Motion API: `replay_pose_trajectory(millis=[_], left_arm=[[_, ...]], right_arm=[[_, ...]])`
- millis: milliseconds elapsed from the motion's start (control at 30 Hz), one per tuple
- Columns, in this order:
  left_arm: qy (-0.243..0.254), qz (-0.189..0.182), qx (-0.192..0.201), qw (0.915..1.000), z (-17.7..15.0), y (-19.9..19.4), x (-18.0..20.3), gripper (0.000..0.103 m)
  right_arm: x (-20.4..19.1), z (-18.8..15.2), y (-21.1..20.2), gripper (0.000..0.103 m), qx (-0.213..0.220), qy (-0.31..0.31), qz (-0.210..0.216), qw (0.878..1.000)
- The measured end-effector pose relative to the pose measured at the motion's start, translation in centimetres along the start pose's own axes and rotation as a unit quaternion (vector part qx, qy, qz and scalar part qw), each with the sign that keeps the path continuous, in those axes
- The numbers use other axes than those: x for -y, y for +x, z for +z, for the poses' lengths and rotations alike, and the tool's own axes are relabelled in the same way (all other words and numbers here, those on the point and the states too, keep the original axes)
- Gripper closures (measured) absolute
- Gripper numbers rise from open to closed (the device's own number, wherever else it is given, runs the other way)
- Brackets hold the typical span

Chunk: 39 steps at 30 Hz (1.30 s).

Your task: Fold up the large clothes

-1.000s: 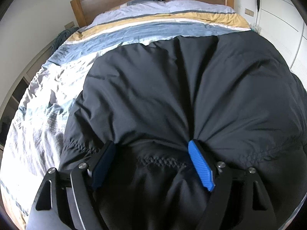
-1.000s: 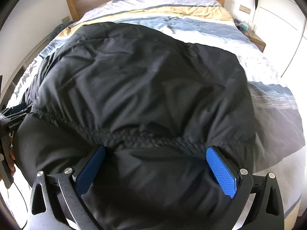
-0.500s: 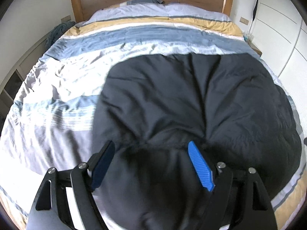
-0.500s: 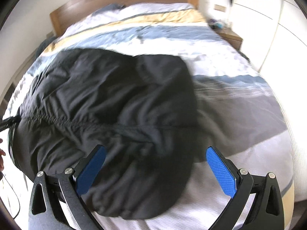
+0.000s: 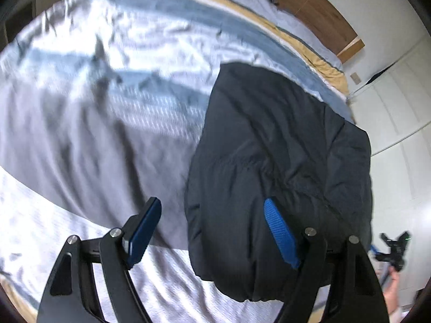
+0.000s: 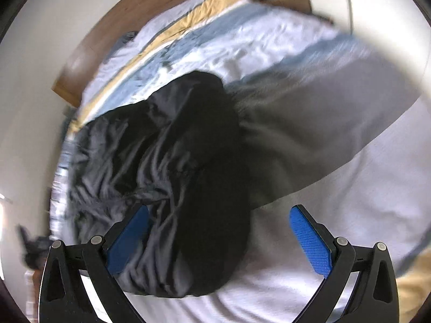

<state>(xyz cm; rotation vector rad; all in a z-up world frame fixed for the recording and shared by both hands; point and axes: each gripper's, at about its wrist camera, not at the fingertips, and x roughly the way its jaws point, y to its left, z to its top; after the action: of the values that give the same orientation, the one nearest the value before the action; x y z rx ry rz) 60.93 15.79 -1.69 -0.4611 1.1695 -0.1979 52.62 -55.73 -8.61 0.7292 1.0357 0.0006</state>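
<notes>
On my left, the left gripper (image 5: 212, 231) stands wide with nothing pinched; the black garment (image 5: 282, 167) lies on the striped duvet (image 5: 94, 107) under its right-hand finger and stretches ahead to the right, bare bedding under the other finger. The right gripper (image 6: 219, 238) is equally wide and empty, the garment under its left finger and ahead. I judge the next fold needs both claws brought to the near hem, set low, each closing on one layer at matching corners, lifting evenly so the bundle doesn't twist.
</notes>
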Motion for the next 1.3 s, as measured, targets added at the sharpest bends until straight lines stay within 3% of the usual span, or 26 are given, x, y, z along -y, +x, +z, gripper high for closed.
replay_pose_trajectory(millis=[267, 433, 567, 633, 700, 767, 833, 933, 1000, 1067, 1133, 1200, 1300], left_arm=[[-0.061, -0.088, -0.053, 0.9929, -0.3, 5.9, -3.1, 0.025], [-0.111, -0.172, -0.102, 0.9734, -0.4, 9.9, -4.5, 0.024], [-0.131, -0.239, -0.1, 0.9569, -1.1, 10.9, -3.7, 0.022], [-0.117, -0.277, -0.103, 0.9481, -1.4, 11.2, -2.1, 0.018], [-0.099, -0.29, -0.114, 0.945, -1.4, 11.7, -0.6, 0.015], [-0.082, -0.283, -0.123, 0.9478, -1.4, 12.6, 0.7, 0.006], [-0.071, -0.26, -0.138, 0.9531, -1.5, 13.8, 1.5, 0.006], [-0.079, -0.24, -0.126, 0.9592, -1.7, 14.3, 1.9, 0.008], [-0.074, -0.224, -0.113, 0.9652, -2.0, 13.8, 2.5, 0.015], [-0.066, -0.218, -0.098, 0.9688, -2.4, 12.7, 3.2, 0.042], [-0.058, -0.224, -0.089, 0.9688, -2.4, 11.7, 4.0, 0.057], [-0.044, -0.23, -0.083, 0.9687, -2.2, 10.5, 5.0, 0.066], [-0.027, -0.263, -0.062, 0.9623, -1.5, 7.9, 7.4, 0.073]], right_arm=[[1.4, -0.5, 7.1, 0.001, -0.068, 0.053, 0.07, 0.994], [1.5, -0.9, 10.3, 0.001, -0.083, 0.058, 0.1, 0.99], [0.4, -0.8, 12.0, 0.001, -0.109, 0.051, 0.157, 0.98], [-1.1, -0.9, 12.8, 0.001, -0.128, 0.037, 0.184, 0.974], [-2.4, -1.0, 13.5, 0.001, -0.145, 0.02, 0.201, 0.969], [-2.8, -1.0, 14.3, 0.0, -0.158, 0.011, 0.199, 0.967], [-2.7, -0.9, 14.9, 0.0, -0.165, 0.017, 0.194, 0.967], [-3.0, -1.2, 15.3, 0.0, -0.158, 0.027, 0.182, 0.97], [-3.4, -1.5, 15.3, 0.0, -0.151, 0.024, 0.172, 0.973], [-4.2, -1.6, 15.2, 0.001, -0.148, 0.02, 0.156, 0.976], [-5.1, -1.6, 14.7, 0.017, -0.142, 0.016, 0.144, 0.979], [-6.5, -1.4, 13.3, 0.05, -0.126, 0.011, 0.15, 0.98], [-9.3, -0.7, 11.0, 0.068, -0.105, -0.024, 0.15, 0.983]])
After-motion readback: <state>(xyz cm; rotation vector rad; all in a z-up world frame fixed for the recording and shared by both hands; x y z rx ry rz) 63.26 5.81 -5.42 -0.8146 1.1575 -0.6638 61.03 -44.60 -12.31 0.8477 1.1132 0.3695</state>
